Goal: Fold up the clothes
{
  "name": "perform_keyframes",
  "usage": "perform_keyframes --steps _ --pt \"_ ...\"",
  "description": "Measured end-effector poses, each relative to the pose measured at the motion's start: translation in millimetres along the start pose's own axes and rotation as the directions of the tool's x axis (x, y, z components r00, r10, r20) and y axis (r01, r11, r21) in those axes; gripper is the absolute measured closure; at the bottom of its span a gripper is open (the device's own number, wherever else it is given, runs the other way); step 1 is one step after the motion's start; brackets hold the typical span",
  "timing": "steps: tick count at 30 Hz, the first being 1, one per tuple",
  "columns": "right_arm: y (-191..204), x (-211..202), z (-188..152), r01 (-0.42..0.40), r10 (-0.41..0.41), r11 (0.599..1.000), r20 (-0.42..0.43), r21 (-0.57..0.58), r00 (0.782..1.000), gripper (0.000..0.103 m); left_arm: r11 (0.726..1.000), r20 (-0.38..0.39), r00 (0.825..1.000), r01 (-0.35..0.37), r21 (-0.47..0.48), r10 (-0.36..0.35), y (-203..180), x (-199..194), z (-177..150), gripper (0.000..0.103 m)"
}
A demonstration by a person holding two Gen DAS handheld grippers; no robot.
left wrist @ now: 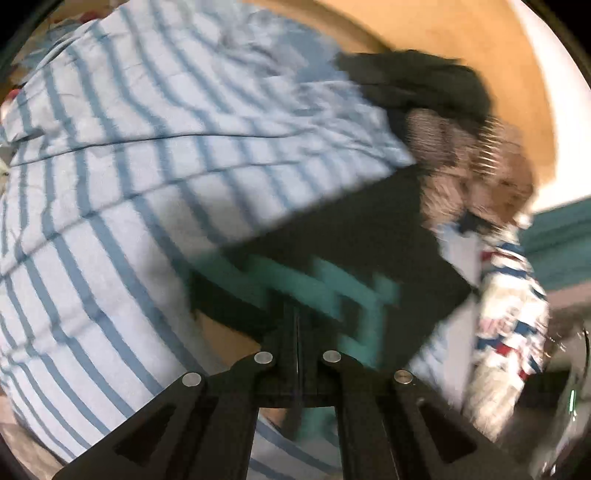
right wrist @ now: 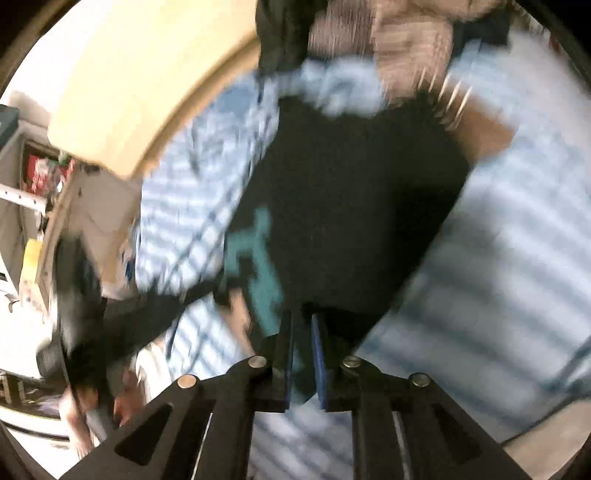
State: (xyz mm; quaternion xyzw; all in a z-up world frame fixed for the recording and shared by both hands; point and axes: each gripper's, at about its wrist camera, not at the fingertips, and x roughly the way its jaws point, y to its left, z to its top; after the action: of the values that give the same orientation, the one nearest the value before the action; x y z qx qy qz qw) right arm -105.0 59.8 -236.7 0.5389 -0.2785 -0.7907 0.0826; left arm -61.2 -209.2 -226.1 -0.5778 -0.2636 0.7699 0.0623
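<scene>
A black garment with a teal print (left wrist: pixel 351 229) lies over a light-blue striped cloth (left wrist: pixel 147 147) on a wooden table (left wrist: pixel 443 33). My left gripper (left wrist: pixel 297 314) is shut on the black garment's near edge, its fingers pressed together on the fabric. In the right wrist view the same black garment (right wrist: pixel 351 184) spreads ahead over the striped cloth (right wrist: pixel 498 240). My right gripper (right wrist: pixel 304 321) pinches a fold of it, with dark teal fabric showing in the narrow slot between the blue pads (right wrist: pixel 318 350). Both views are blurred.
A brownish knit garment (left wrist: pixel 461 166) and a white piece with red and blue marks (left wrist: pixel 509 306) are heaped at the right. The brown garment (right wrist: pixel 406 44) shows at the top of the right view. The table's edge (right wrist: pixel 147 74) curves at the left, with room clutter (right wrist: pixel 37 173) beyond.
</scene>
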Motion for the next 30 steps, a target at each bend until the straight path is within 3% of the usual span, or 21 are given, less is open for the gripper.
perform_keyframes --steps 4,8,12,14,19,21,24,27,30 --pt "-12 -25 44 0.096 -0.093 0.995 0.097 -0.027 0.991 0.088 0.989 -0.069 0.993 -0.090 0.115 0.098 -30 7 -29 0.101" --pt "-12 17 77 0.222 -0.221 0.969 0.021 -0.108 0.975 0.088 0.979 -0.133 0.971 -0.188 0.075 0.197 -16 42 -47 0.101" --pt "-34 78 83 0.321 -0.335 0.936 -0.090 -0.141 0.938 0.091 0.992 -0.133 0.983 -0.127 -0.006 0.125 -1 59 -48 0.101" --pt "-40 92 86 0.343 -0.356 0.930 -0.092 -0.135 0.930 0.091 0.993 -0.130 0.985 -0.117 -0.011 0.114 0 63 -48 0.101" --pt "-46 91 91 0.332 -0.349 0.930 -0.097 -0.154 0.932 0.092 0.994 -0.099 0.989 -0.109 -0.024 0.106 0 65 -50 0.101" --pt "-50 88 93 0.308 -0.325 0.940 -0.108 -0.145 0.940 0.092 0.995 -0.072 0.997 -0.045 -0.087 0.039 12 56 -53 0.101" --pt "-43 61 103 0.279 -0.292 0.953 -0.119 -0.116 0.949 0.092 0.969 0.010 0.996 0.087 -0.232 -0.087 35 26 -60 0.101" --pt "-9 25 110 0.254 -0.261 0.953 -0.026 -0.164 0.965 0.087 0.928 0.133 0.985 0.146 -0.342 -0.106 54 -2 -63 0.101" --pt "33 24 116 0.233 -0.245 0.932 -0.012 -0.280 0.969 0.085 0.896 0.172 0.981 0.150 -0.418 -0.084 55 -1 -52 0.101"
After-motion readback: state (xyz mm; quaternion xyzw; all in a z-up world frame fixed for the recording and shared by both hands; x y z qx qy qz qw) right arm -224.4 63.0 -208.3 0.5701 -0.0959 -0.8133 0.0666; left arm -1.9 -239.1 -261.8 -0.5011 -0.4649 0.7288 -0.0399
